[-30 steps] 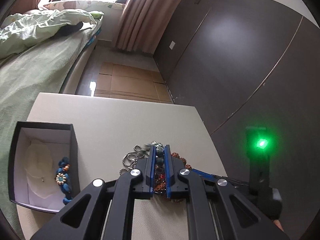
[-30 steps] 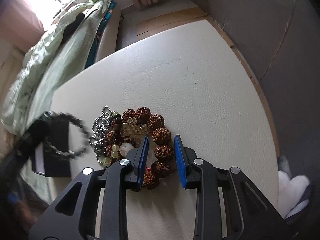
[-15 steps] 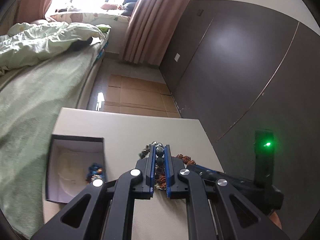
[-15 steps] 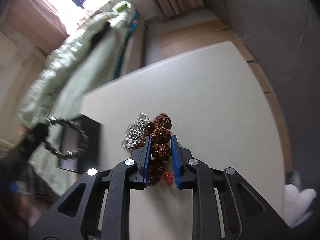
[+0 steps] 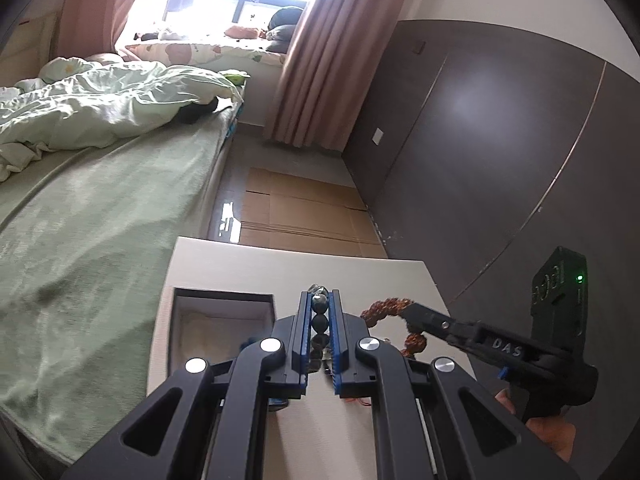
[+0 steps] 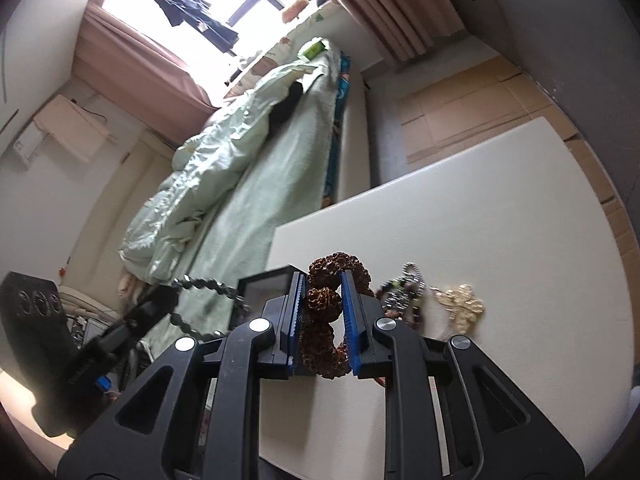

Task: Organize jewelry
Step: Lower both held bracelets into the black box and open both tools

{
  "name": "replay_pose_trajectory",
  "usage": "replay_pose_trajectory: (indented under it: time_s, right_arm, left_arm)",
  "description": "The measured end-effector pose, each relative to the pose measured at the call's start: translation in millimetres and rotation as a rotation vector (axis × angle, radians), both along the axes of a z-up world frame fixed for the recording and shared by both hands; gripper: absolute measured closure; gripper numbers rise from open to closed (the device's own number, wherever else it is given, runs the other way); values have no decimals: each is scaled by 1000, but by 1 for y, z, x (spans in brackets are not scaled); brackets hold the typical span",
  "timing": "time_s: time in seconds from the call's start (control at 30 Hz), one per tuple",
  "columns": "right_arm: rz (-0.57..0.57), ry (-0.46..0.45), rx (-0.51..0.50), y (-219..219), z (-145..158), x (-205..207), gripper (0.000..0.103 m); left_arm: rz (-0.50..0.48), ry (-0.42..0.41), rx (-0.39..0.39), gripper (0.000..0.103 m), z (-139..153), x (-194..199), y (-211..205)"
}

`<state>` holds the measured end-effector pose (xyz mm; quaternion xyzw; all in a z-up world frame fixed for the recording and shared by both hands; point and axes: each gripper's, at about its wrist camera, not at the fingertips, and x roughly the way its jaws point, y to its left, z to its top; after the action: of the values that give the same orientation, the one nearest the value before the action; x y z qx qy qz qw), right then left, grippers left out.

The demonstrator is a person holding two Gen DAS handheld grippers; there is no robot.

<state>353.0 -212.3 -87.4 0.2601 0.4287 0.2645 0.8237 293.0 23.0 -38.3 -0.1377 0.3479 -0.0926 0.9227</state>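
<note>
Both jaws hold: your left gripper (image 5: 320, 322) pinches dark round beads (image 5: 320, 322), right gripper (image 6: 323, 316) knobbly brown seed bracelet (image 6: 322, 300); above the black box (image 5: 224, 312), dangling loops could snag its rim.

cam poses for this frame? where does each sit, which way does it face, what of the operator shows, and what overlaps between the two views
Left wrist: on the left gripper, facing along its fingers over the table toward bed and window; fingers clamp a dark bead bracelet; right gripper and a hand enter at right.
Right wrist: on the right gripper, tilted, facing bed and window; fingers clamp the brown bead bracelet; left gripper at left.
Shared: both bracelets, black box, table, bed.
</note>
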Motion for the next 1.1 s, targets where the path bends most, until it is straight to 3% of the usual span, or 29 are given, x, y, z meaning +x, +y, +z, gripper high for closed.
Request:
replay_pose_trajectory:
  time_s: [0.1, 0.4, 0.6, 0.83, 0.9, 0.97, 1.1]
  right_arm:
    - [6, -14, 34, 5, 5, 0, 83]
    - [40, -130, 288, 9, 35, -8, 83]
    - [23, -85, 196, 21, 26, 1, 84]
    - [47, -99, 194, 33, 27, -4, 84]
    - [55, -97, 191, 39, 26, -4, 84]
    - [62, -98, 189, 45, 25, -2, 84]
    - [86, -89, 184, 60, 21, 1, 84]
  left_arm:
    - [15, 4, 2, 97, -2, -2, 8]
    - [54, 21, -9, 97, -10, -3, 30]
    - [62, 30, -19, 97, -16, 0, 38]
    - [54, 91, -29, 96, -31, 8, 42]
    - [76, 106, -11, 89, -35, 10, 46]
    - [100, 94, -25, 63, -37, 8, 51]
    - [128, 78, -36, 61, -36, 2, 66]
